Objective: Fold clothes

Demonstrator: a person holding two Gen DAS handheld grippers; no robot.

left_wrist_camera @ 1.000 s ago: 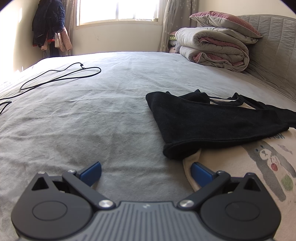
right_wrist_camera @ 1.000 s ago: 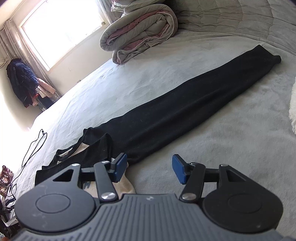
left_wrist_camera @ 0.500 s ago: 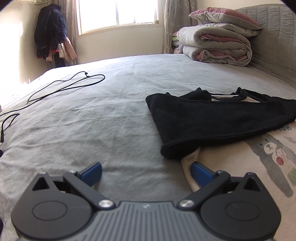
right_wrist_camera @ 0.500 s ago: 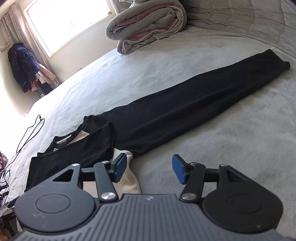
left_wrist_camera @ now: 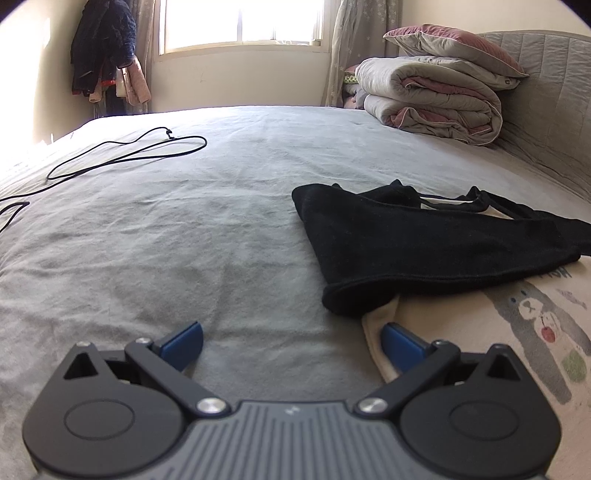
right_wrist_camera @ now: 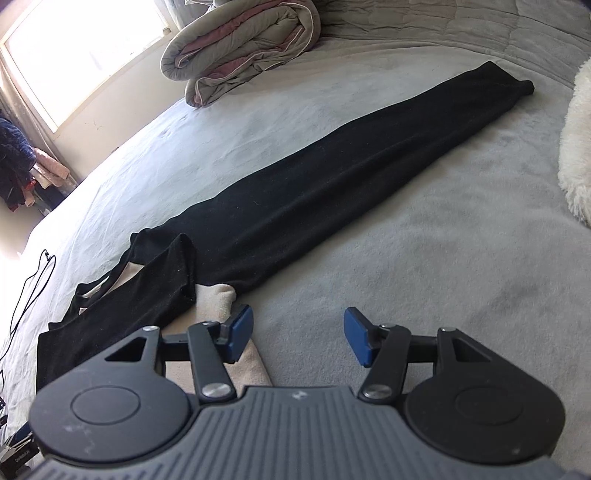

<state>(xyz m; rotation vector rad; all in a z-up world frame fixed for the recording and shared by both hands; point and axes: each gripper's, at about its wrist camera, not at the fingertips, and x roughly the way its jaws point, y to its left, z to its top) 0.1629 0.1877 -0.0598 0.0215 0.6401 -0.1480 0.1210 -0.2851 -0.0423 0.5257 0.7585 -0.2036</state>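
Bed (left_wrist_camera: 155,236), covered in a grey sheet, carrying all listed items. Black garment (right_wrist_camera: 332,177): one long black piece laid out flat and straight, running from the middle of the bed toward the quilted grey headboard (left_wrist_camera: 554,92); its other dark part is folded back across a cream garment (left_wrist_camera: 461,332) near the bed's near edge. The cream garment bears a printed grey bear figure (left_wrist_camera: 532,314) and lies partly under the black cloth, its hem corner exposed. Left gripper (left_wrist_camera: 291,338): jaws spread wide, nothing between them; the blue pad on its right side (left_wrist_camera: 399,341) sits at the cream hem, though contact cannot be judged, and the other pad is over bare sheet. Right gripper (right_wrist_camera: 298,334): jaws apart, gripping nothing; one blue pad (right_wrist_camera: 240,332) is over the cream fabric's edge, the other over bare sheet. Folded quilt stack (left_wrist_camera: 432,99), grey and pink, with a pillow (left_wrist_camera: 454,48) on top, at the bed's far corner by the headboard. Black cable (left_wrist_camera: 129,157) looped on the far left portion of the bed. White fluffy item (right_wrist_camera: 576,147) at the bed's right edge. Dark coats (left_wrist_camera: 103,51) hang beside the window (left_wrist_camera: 240,22).
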